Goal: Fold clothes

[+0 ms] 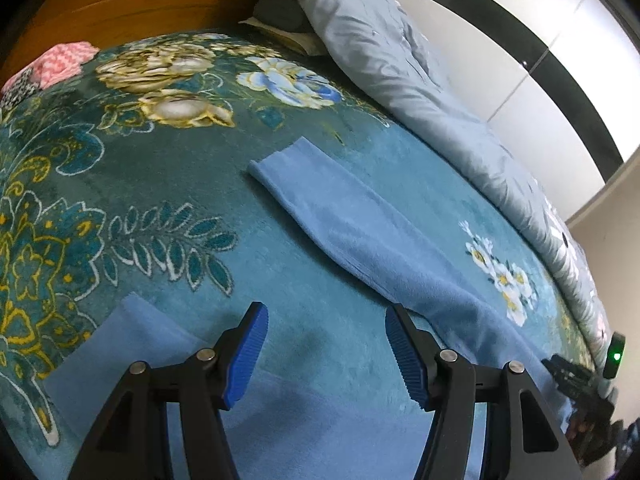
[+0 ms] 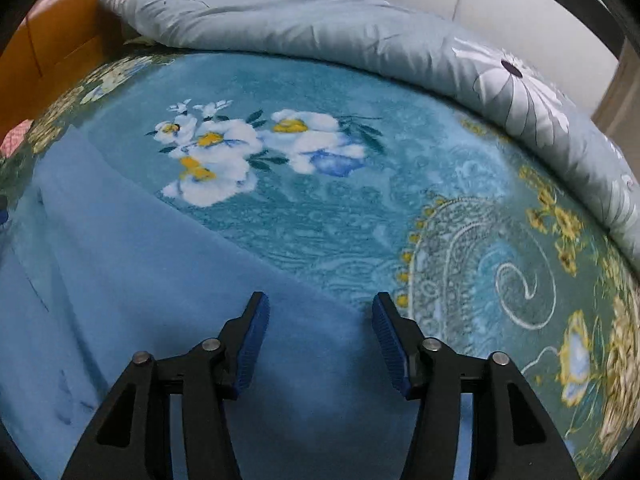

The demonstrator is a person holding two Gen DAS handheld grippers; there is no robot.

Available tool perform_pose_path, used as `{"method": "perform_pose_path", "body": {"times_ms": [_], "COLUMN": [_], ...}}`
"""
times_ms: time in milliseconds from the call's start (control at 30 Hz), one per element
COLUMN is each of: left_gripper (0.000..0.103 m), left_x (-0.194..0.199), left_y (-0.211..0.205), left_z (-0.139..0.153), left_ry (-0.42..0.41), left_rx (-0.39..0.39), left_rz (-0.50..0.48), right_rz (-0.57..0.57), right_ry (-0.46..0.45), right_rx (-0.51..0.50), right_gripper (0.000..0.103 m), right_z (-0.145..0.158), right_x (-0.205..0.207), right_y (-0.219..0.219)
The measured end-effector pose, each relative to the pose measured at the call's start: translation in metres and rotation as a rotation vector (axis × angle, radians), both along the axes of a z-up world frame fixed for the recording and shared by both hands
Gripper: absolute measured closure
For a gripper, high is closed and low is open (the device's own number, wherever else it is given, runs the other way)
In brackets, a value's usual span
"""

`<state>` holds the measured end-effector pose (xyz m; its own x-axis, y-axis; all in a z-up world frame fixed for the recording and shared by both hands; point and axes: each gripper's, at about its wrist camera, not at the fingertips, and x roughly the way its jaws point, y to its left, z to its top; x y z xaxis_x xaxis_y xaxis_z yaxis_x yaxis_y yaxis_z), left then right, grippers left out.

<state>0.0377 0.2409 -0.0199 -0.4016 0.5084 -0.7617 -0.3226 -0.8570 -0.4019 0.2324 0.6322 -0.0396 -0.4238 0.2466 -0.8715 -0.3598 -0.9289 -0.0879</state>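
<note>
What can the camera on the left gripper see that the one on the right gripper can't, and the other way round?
Only the left wrist view shows the light blue garment's long part stretched across the bed and the other gripper's black body.

Only the right wrist view shows the paisley swirl on the blanket.

Both show an open gripper, left and right, above the light blue garment, the teal floral blanket and the grey quilt.

Floral blanket (image 2: 320,216) ahead lies flat, open for passage. Bunched grey quilt (image 2: 360,36) walls far edge. Wooden headboard (image 1: 120,12) blocks left.
</note>
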Motion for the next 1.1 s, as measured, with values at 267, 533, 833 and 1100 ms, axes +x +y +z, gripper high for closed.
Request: {"method": "perform_pose_path", "body": {"times_ms": [267, 533, 833, 1100], "left_gripper": [0.038, 0.038, 0.038, 0.038], "left_x": [0.001, 0.000, -0.003, -0.002], "left_y": [0.005, 0.001, -0.006, -0.012], "left_z": [-0.001, -0.001, 0.002, 0.003], "left_ry": [-0.001, -0.018, -0.030, -0.043], "left_rx": [-0.005, 0.018, 0.047, 0.074], "left_rz": [-0.026, -0.022, -0.015, -0.014], "right_rz": [-0.024, -0.001, -0.271, -0.299], "right_ry": [-0.018, -0.070, -0.065, 0.046], "right_rx": [-0.050, 0.090, 0.234, 0.260], "right_gripper": [0.043, 0.097, 0.098, 0.061], "right_z": [-0.001, 0.006, 0.015, 0.049], "right_x": [0.011, 0.007, -0.003, 0.028], "right_y": [0.002, -0.027, 0.014, -0.010]}}
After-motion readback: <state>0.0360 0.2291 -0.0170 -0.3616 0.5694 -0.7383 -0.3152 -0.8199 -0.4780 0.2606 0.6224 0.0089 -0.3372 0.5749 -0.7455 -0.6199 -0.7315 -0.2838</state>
